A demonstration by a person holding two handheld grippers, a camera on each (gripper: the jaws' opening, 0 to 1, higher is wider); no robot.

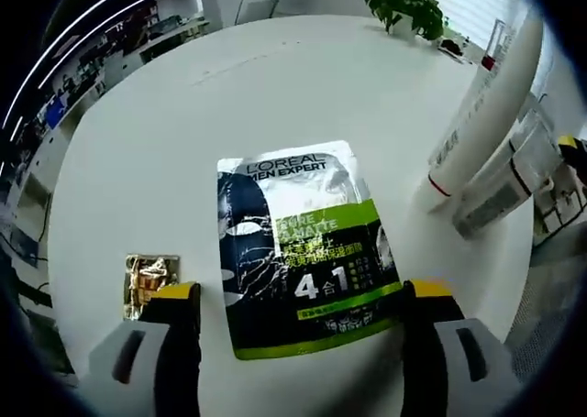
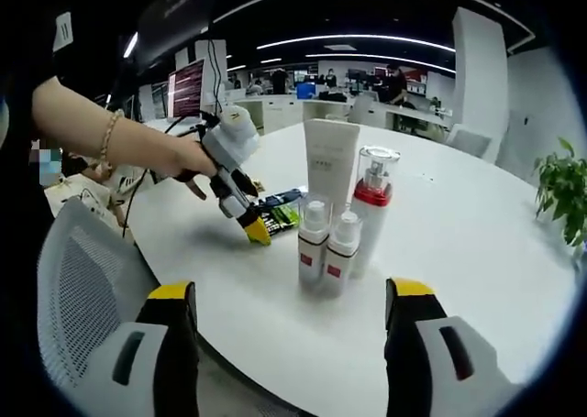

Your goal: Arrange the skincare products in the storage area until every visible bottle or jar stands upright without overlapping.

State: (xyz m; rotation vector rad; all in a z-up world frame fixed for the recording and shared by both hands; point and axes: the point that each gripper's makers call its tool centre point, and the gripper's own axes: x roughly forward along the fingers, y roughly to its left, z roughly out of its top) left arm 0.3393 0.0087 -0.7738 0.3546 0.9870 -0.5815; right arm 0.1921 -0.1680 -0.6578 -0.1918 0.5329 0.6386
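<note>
A L'Oreal Men Expert mask sachet (image 1: 303,247) lies flat on the round white table (image 1: 275,78). My left gripper (image 1: 301,293) hovers open over it, one jaw on each side of its near end. From the right gripper view, a hand holds that left gripper (image 2: 255,226) tilted down onto the sachet (image 2: 280,211). Behind it stand an upright white tube (image 2: 330,165), a clear pump bottle with a red band (image 2: 374,202) and two small spray bottles (image 2: 313,243) (image 2: 343,247), close together. My right gripper (image 2: 290,290) is open near the table edge, holding nothing.
A small gold sachet (image 1: 151,279) lies left of the mask sachet. The tube (image 1: 486,105) and bottles (image 1: 509,183) stand at the right. A potted plant (image 1: 408,5) sits at the far edge. A mesh chair (image 2: 83,289) stands by the table.
</note>
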